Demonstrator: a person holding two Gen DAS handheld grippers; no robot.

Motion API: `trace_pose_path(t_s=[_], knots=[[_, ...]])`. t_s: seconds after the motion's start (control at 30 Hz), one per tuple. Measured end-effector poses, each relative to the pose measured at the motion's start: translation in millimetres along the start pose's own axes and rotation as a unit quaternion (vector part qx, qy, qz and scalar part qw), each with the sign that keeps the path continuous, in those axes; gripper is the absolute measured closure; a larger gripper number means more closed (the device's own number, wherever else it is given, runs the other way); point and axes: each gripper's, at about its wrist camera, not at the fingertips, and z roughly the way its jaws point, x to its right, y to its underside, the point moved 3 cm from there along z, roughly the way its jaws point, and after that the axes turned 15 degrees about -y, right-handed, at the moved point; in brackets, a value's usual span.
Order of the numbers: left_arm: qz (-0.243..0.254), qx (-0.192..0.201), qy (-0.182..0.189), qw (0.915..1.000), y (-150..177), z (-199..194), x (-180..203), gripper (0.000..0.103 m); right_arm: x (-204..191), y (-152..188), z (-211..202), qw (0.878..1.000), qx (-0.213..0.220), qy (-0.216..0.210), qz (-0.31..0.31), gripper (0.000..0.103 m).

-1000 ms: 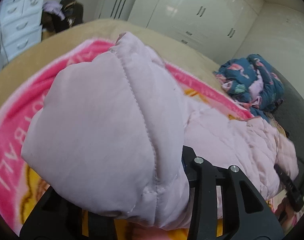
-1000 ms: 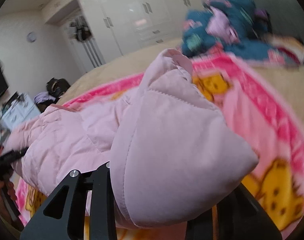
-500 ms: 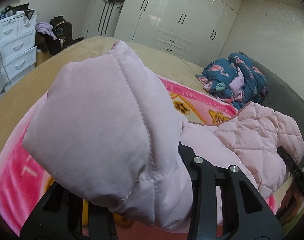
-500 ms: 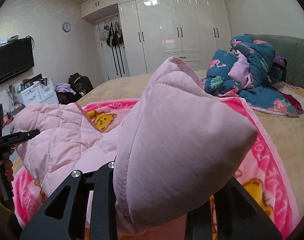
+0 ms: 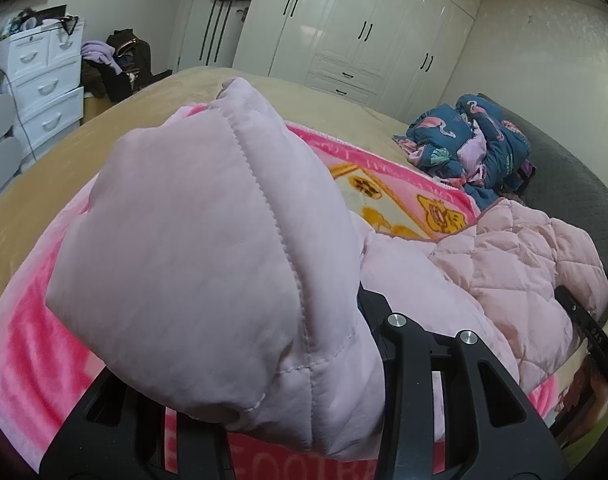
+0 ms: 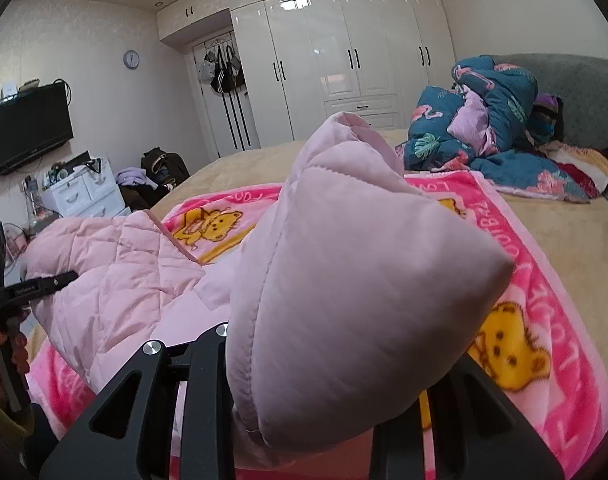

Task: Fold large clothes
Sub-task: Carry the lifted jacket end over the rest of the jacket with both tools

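Observation:
A pale pink quilted jacket hangs in the air between both grippers, above a bed. My left gripper is shut on one padded end, which bulges up over the jaws and hides the fingertips. My right gripper is shut on the other padded end of the jacket in the same way. The quilted body sags between the two grips. In the right wrist view the left gripper shows at the left edge, with a hand on its handle. The right gripper shows at the right edge of the left wrist view.
Under the jacket lies a bright pink blanket with yellow bears, on a beige bed. A blue flamingo duvet is heaped by the grey headboard. White wardrobes, white drawers and a wall television stand beyond.
Both grippers have carried the jacket ends across the bed and a little upward. More of the room and of the bear blanket shows now. Both grips are unchanged.

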Motion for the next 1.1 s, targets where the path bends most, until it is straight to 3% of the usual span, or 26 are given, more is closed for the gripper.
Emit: trace_pose_path(t_s=[0.73, 0.93, 1.1], knots=[[-0.001, -0.044, -0.028, 0.9986, 38.7, 20.4, -18.6, 0.068, 38.0, 64.6, 9.1, 0.99, -0.045, 0.061, 0.117, 0.07], [0.001, -0.051, -0.031, 0.9982, 49.4, 24.7, -22.8, 0.065, 51.1, 84.8, 8.8, 0.985, -0.059, 0.068, 0.15, 0.063], [0.0, -0.053, -0.033, 0.998, 54.7, 26.8, -25.2, 0.064, 60.5, 97.5, 11.9, 0.977, -0.075, 0.08, 0.185, 0.048]])
